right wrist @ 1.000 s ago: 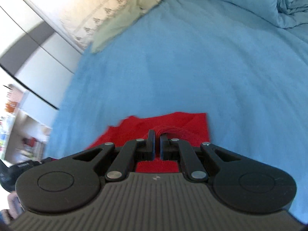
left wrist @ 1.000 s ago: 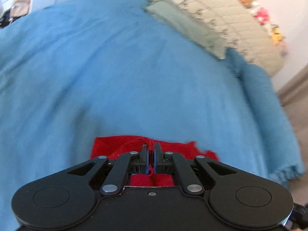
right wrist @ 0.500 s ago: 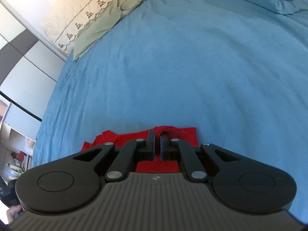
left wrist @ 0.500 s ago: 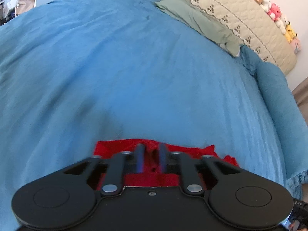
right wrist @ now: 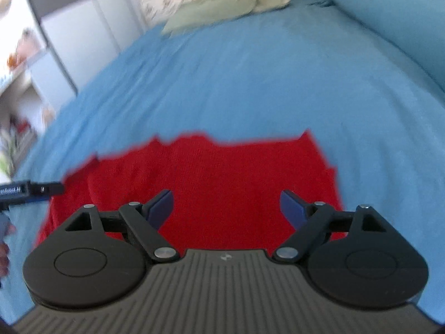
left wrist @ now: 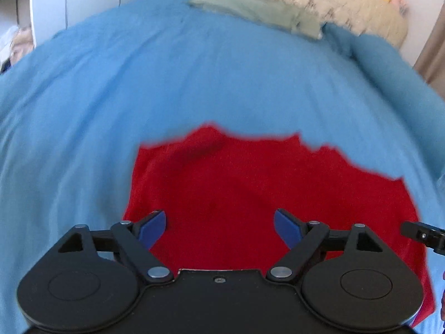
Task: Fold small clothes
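The left tongs [left wrist: 219,226] hang low over a red garment [left wrist: 250,189], pointing forward and slightly down along the bed toward the headboard; their blue-padded fingers [left wrist: 151,226] are spread wide apart with nothing between them. The right tongs [right wrist: 226,208] are posed the same way, level with the bed surface and aimed toward the pillows, their fingers [right wrist: 292,208] likewise splayed wide and empty. Each tool shows at the edge of the other's view: the right one pokes in at the right edge of the left wrist view, and the left one comes in at the left edge of the right wrist view, so the two sit side by side over the cloth.

The red garment [right wrist: 222,183] lies flat on the blue bedspread [left wrist: 194,83], directly under and ahead of both tongs. Its long axis runs left to right across both views, crosswise to the way the tongs point. The far edge is uneven and stepped, with a small peak near the left in the left wrist view; layers seem to overlap there, though blur hides the detail. Whether either tool touches the cloth cannot be told.

Farther up the bed a pale green pillow [left wrist: 250,8] rests against a cream quilted headboard [left wrist: 347,8], and a blue pillow [right wrist: 389,22] lies to the right.
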Available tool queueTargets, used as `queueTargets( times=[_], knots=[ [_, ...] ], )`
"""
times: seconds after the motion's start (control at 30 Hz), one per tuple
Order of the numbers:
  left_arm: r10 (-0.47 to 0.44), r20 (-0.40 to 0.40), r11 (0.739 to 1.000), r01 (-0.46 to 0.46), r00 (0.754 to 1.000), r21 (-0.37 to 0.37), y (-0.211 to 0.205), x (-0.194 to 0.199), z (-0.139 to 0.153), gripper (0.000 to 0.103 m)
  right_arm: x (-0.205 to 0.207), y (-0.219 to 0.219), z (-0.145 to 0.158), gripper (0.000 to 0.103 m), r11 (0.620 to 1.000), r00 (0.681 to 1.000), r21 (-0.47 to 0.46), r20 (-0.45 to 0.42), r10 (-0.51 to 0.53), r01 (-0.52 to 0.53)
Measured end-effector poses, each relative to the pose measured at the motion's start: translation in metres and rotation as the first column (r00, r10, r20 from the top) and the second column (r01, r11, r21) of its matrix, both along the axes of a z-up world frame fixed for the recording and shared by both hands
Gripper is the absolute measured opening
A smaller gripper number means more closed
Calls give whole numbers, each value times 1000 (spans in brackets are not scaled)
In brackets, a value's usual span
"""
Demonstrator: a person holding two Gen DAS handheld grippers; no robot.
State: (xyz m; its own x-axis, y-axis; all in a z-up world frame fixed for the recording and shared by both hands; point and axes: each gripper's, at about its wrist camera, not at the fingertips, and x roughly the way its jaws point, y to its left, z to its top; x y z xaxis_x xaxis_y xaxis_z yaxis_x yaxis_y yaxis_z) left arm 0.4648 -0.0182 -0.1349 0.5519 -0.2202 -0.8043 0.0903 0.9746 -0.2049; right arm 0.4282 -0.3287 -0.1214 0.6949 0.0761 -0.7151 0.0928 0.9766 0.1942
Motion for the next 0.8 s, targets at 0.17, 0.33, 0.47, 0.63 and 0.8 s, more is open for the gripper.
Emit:
queueTargets(
  times=[0.17,0.33,0.47,0.63,0.8],
  knots=[
    [-8,-3,1000,8,1000,2,9,-3,-21,89,-3,6,-40,99,999,996,-25,-89,-31,29],
    [-40,3,998,40,999,40,2,-2,-13,89,-4,7,-41,99,999,997,-42,-72,-24,21],
    [-83,19,996,83,996,14,-6,18,-6,89,-8,2,-29,99,999,998,-33,-56,-29,28],
    [-55,13,998,55,998,-7,-10,71,-12,92,-13,-4,-16,100,998,999,-22,-13,-52,52],
    [-56,-24,998,57,998,36,-9,108,-30,93,-21,-6,-22,100,998,998,-43,-18,-54,53]
  ],
)
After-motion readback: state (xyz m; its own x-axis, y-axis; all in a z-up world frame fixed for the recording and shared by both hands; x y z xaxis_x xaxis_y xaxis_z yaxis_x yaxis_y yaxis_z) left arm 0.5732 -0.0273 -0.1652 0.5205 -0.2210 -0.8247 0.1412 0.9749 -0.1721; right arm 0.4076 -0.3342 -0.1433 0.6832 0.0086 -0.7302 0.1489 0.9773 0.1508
